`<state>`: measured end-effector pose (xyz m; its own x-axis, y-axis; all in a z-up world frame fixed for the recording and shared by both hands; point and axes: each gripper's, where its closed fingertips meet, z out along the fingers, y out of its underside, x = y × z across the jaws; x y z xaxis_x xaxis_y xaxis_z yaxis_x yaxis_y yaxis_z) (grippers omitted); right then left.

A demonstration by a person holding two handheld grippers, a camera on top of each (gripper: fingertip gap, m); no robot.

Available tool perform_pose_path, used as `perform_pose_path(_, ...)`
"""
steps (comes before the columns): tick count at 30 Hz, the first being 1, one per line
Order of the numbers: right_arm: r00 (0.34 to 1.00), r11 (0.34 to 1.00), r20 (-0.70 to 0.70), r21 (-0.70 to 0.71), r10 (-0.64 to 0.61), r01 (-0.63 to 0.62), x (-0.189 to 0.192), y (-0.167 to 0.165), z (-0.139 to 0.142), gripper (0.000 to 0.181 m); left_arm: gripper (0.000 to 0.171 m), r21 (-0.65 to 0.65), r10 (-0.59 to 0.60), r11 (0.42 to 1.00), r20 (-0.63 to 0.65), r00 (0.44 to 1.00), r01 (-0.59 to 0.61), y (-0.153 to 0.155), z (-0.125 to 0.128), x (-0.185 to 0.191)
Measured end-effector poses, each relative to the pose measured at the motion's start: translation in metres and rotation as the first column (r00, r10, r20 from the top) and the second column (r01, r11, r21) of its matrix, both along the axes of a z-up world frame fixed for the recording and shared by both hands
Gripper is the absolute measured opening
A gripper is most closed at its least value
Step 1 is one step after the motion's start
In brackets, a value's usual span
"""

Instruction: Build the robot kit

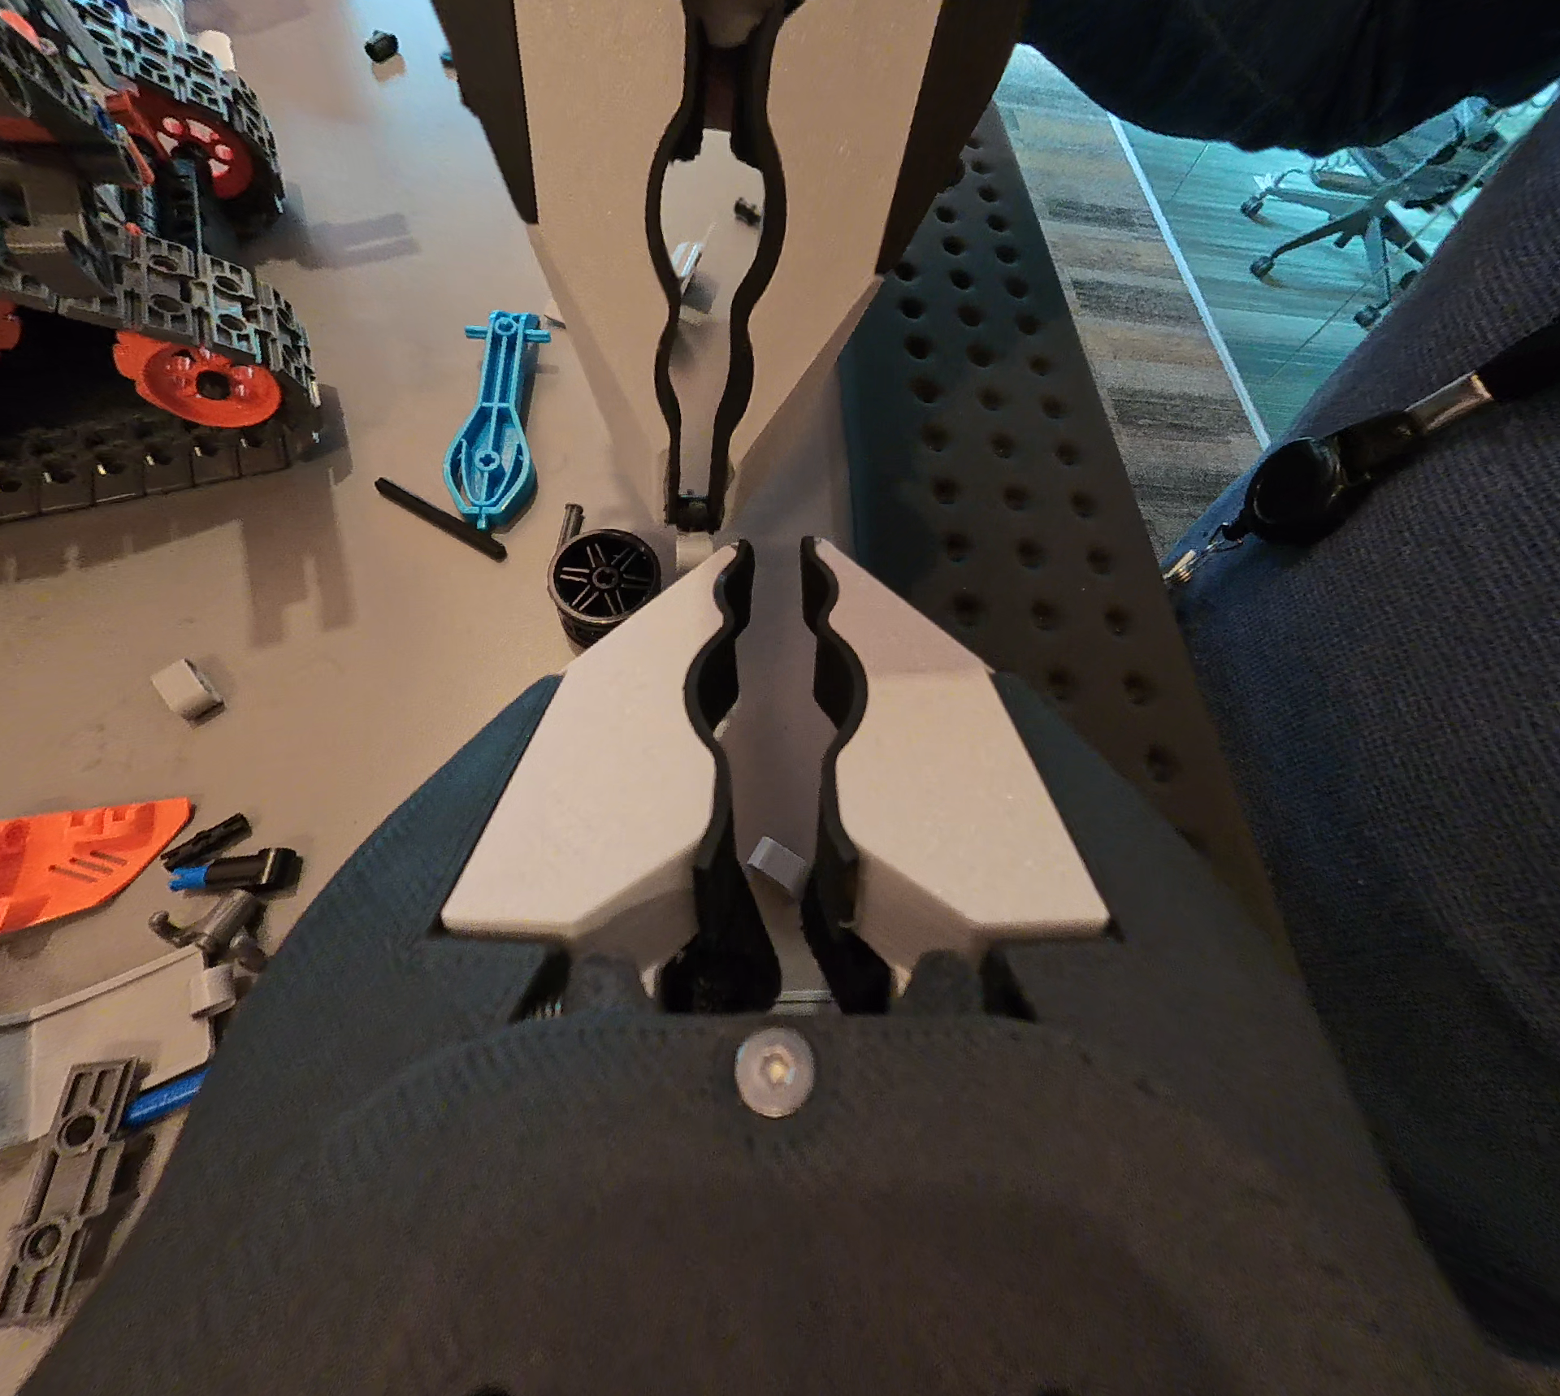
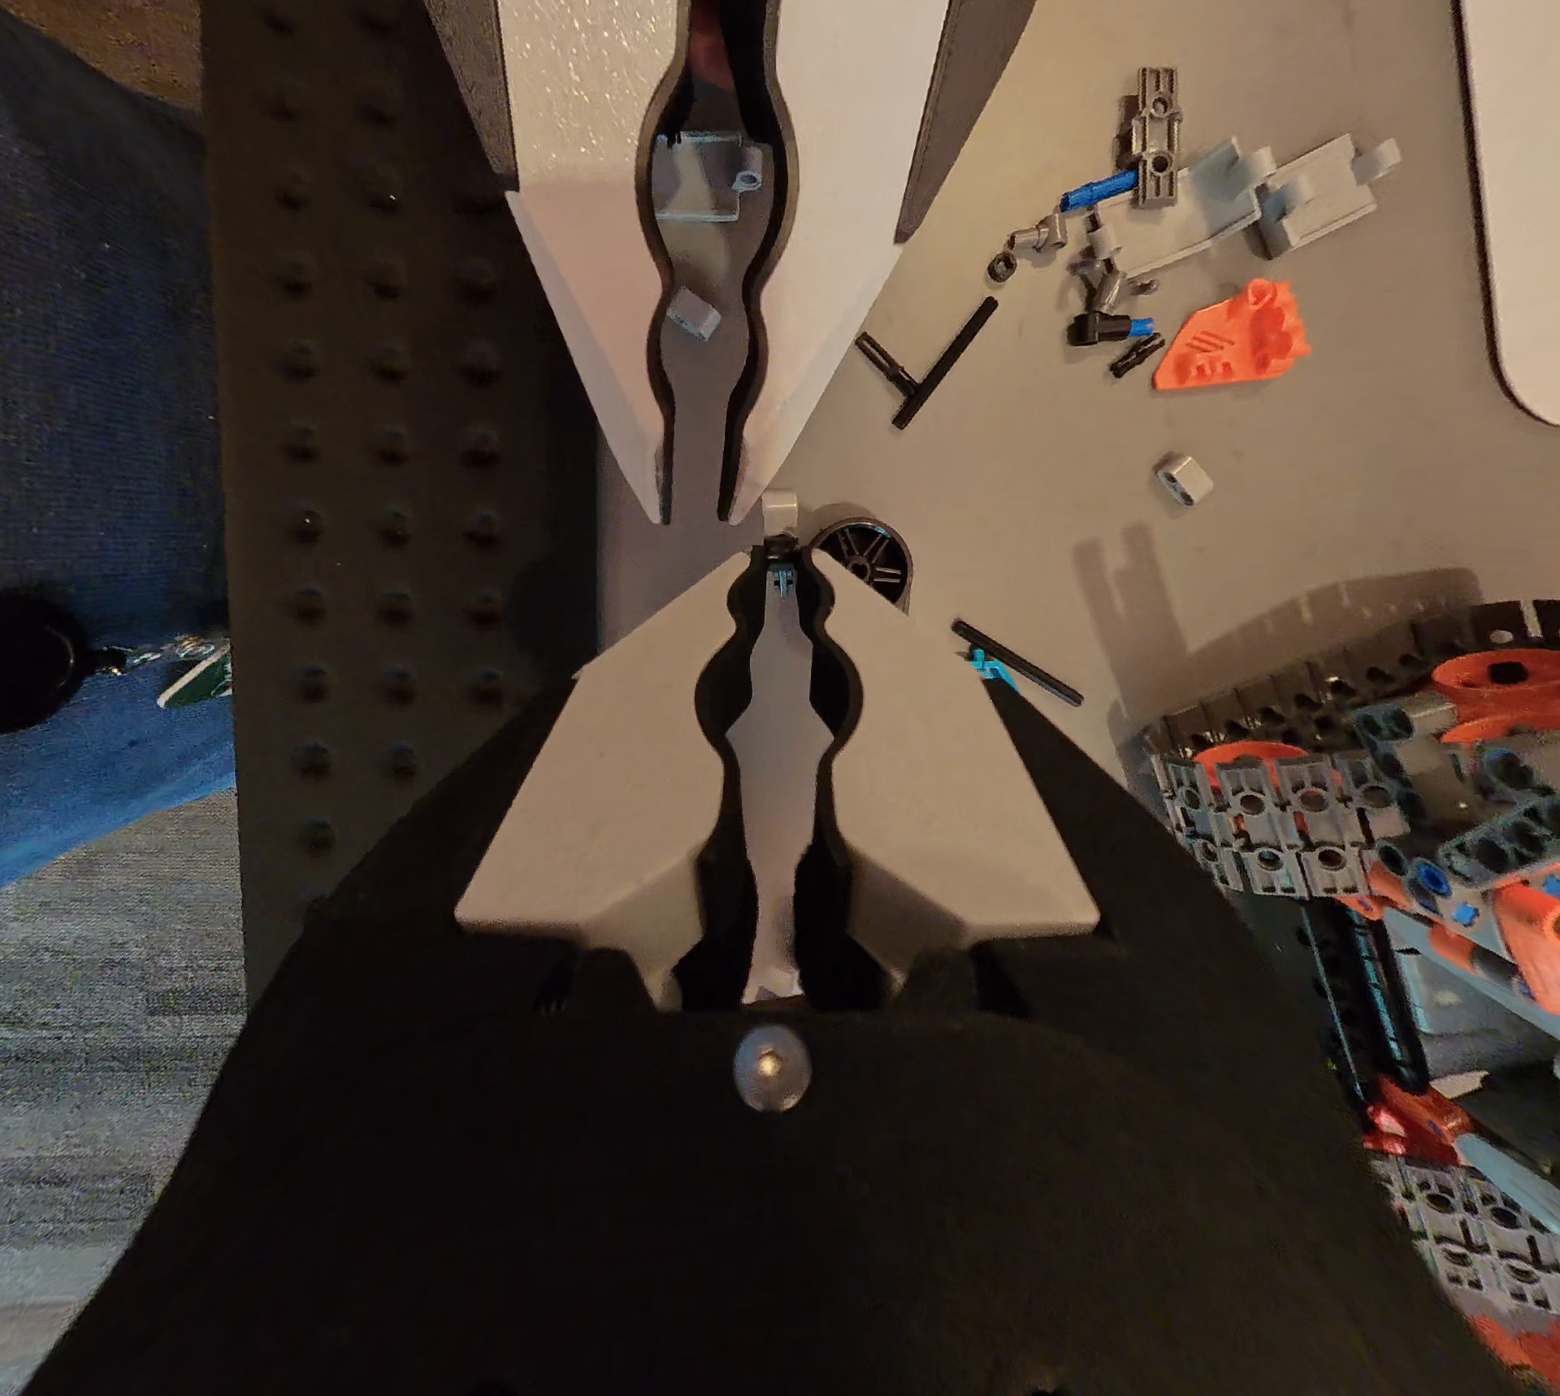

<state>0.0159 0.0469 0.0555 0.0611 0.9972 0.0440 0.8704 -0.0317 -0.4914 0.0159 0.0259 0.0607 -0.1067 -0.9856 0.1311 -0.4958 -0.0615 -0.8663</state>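
Observation:
My two grippers face each other tip to tip above a grey table. My right gripper is shut on a small grey connector with a dark pin. In the left wrist view the right gripper comes in from the top, pinching that piece at its tips. My left gripper is slightly open and empty, its tips just short of the held piece. In the right wrist view the left gripper points down from the top. A black wheel lies on the table right beside both tips.
A grey and orange tracked model stands at one side. Loose parts lie about: a blue tool, black axles, small grey blocks, an orange panel. A black perforated strip edges the table. Only a small space, under 4 cm, lies between the two pairs of fingers. The black wheel lies around 4 cm away from my right fingertips.

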Motion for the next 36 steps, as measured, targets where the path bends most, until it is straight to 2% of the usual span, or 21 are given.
perform_pose_path(2, 1.0, 1.0, 0.02, 0.017, -0.011, 0.011, 0.004, 0.003, 0.0, 0.004, 0.018, 0.007, 0.012, 1.0, 0.016, 1.0, -0.012, 0.003, 0.004, -0.001)
perform_pose_path(4, 1.0, 1.0, 0.008, 0.016, -0.015, 0.015, 0.004, 0.002, 0.002, 0.004, 0.016, 0.007, 0.016, 1.0, 0.035, 0.999, -0.017, 0.005, 0.008, -0.002)
perform_pose_path(5, 1.0, 1.0, 0.003, 0.008, -0.015, 0.015, 0.004, 0.001, 0.002, 0.005, 0.023, 0.008, 0.024, 1.0, 0.05, 0.998, -0.025, 0.006, 0.01, -0.002)
perform_pose_path(9, 1.0, 1.0, 0.001, 0.008, -0.012, 0.012, 0.003, -0.005, 0.004, 0.005, 0.028, 0.03, 0.029, 0.999, 0.017, 0.999, -0.029, 0.007, 0.004, 0.001)
perform_pose_path(14, 1.0, 1.0, -0.002, -0.001, 0.007, -0.007, -0.001, -0.012, 0.003, 0.005, 0.007, 0.072, 0.023, 0.997, -0.024, 0.999, -0.022, 0.005, -0.004, 0.005)
perform_pose_path(21, 1.0, 1.0, -0.016, -0.028, -0.008, 0.007, -0.002, -0.018, -0.004, 0.005, 0.006, 0.068, 0.008, 0.998, -0.07, 0.998, -0.003, 0.0, -0.013, 0.002)
perform_pose_path(24, 0.997, 1.0, 0.082, 0.006, -0.001, 0.0, 0.005, -0.017, -0.019, 0.005, 0.017, 0.124, 0.029, 0.992, -0.205, 0.978, -0.003, 0.004, -0.033, -0.009)
perform_pose_path(26, 0.99, 1.0, 0.139, 0.019, 0.013, -0.016, 0.01, -0.018, -0.027, 0.005, 0.019, 0.134, 0.03, 0.991, -0.274, 0.961, 0.007, 0.003, -0.041, -0.021)
perform_pose_path(32, 0.949, 0.993, 0.308, 0.063, 0.072, -0.096, 0.015, -0.018, -0.044, 0.005, 0.023, 0.151, 0.094, 0.987, -0.299, 0.95, -0.05, 0.009, -0.043, -0.039)
perform_pose_path(36, 0.956, 0.993, 0.276, 0.034, 0.1, -0.114, 0.006, -0.019, -0.043, 0.01, 0.024, 0.154, 0.139, 0.983, -0.278, 0.95, -0.099, 0.017, -0.037, -0.05)
